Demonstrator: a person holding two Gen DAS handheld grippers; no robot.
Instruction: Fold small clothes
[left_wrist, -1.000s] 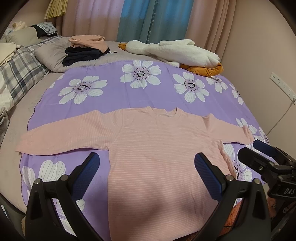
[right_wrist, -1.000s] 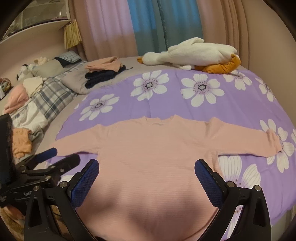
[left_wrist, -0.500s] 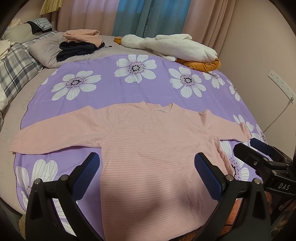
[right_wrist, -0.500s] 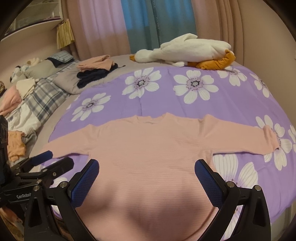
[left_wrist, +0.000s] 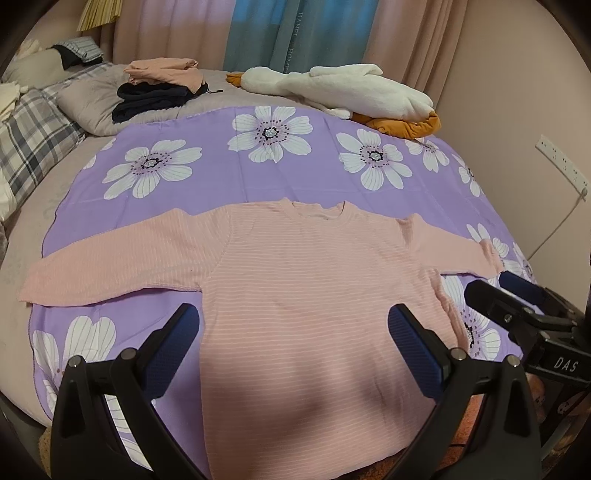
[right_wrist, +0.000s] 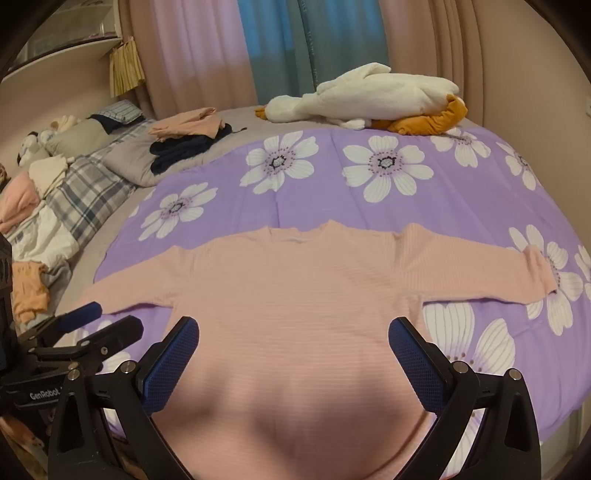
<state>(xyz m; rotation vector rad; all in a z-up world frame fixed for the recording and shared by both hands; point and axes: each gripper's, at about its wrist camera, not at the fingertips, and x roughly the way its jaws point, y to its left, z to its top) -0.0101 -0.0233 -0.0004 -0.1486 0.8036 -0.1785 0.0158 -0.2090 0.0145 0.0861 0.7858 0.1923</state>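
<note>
Still spread flat, pink top on floral sheet, left gripper and right gripper stay wide, empty, slightly shifted.

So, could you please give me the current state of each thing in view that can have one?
pink top: spread flat on the floral sheet, sleeves out, unfolded.
left gripper: open, empty, above the top's lower half.
right gripper: open, empty, above the top's lower half.
pile of clothes: folded, stacked at the far side of the bed.
curtains: drawn shut.
</note>
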